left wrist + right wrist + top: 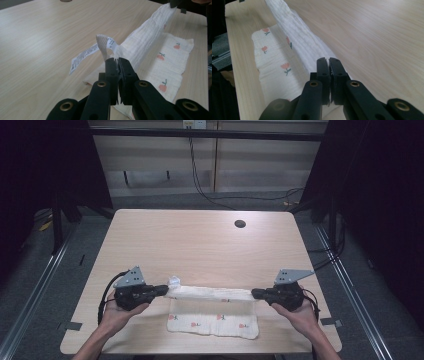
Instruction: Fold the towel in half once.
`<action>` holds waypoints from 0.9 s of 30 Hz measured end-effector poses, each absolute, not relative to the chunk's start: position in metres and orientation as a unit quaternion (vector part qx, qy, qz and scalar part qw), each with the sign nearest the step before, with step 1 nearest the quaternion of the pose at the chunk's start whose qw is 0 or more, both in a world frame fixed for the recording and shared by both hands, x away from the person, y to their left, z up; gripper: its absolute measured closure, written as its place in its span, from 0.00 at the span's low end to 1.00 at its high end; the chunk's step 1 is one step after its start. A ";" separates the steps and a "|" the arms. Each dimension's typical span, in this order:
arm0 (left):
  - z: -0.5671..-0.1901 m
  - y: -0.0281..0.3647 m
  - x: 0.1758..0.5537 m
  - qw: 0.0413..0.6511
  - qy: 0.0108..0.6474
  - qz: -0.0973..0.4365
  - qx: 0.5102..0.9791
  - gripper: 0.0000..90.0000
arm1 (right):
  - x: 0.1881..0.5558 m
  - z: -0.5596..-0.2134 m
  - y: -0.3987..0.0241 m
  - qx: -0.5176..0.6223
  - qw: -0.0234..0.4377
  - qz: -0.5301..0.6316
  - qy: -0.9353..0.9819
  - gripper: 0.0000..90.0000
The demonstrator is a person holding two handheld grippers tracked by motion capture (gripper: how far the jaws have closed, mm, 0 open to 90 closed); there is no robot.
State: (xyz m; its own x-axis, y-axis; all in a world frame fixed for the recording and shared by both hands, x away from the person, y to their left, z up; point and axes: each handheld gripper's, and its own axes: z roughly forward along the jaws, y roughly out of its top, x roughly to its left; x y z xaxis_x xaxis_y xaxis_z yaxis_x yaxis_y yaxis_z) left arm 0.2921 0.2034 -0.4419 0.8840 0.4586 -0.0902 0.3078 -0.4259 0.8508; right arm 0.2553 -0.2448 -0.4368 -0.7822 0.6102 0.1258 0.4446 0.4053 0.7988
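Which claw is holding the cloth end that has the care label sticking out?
The left claw: the white printed label juts out beside its shut jaws. The right claw pinches a plain cloth corner.

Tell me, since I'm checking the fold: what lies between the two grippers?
The lifted edge of the white cloth spans from the left gripper to the right gripper, seen in the high view.

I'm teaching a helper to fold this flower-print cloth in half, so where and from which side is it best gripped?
Grip the cloth at the two corners of its far edge, coming in level from each end, as the left gripper and right gripper do. Its jaws shut on the corners, the edge lifts taut between them. The care label marks the left corner.
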 end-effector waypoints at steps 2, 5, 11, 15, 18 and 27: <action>-0.450 0.201 0.292 0.478 0.228 0.072 0.845 0.97 | 0.253 -0.441 -0.243 0.316 0.096 0.440 0.835 0.96; -0.456 0.198 0.289 0.470 0.226 0.066 0.851 0.97 | 0.252 -0.447 -0.244 0.322 0.090 0.440 0.834 0.96; -0.463 0.195 0.276 0.453 0.214 0.056 0.864 0.96 | 0.244 -0.459 -0.245 0.327 0.078 0.424 0.841 0.92; -0.471 0.189 0.271 0.436 0.204 0.042 0.876 0.96 | 0.237 -0.465 -0.244 0.330 0.076 0.409 0.847 0.91; -0.478 0.186 0.268 0.421 0.197 0.034 0.885 0.95 | 0.231 -0.470 -0.244 0.331 0.067 0.400 0.852 0.91; -0.487 0.182 0.257 0.384 0.179 0.022 0.906 0.89 | 0.219 -0.483 -0.239 0.327 0.047 0.373 0.867 0.83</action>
State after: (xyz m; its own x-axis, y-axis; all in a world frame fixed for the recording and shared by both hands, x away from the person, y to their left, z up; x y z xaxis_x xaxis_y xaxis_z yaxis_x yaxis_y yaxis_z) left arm 0.2566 0.1820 -0.4865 0.9349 0.3412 -0.0977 0.3076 -0.6416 0.7027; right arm 0.2187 -0.2390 -0.4827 -0.7812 0.6025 0.1634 0.5325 0.5066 0.6780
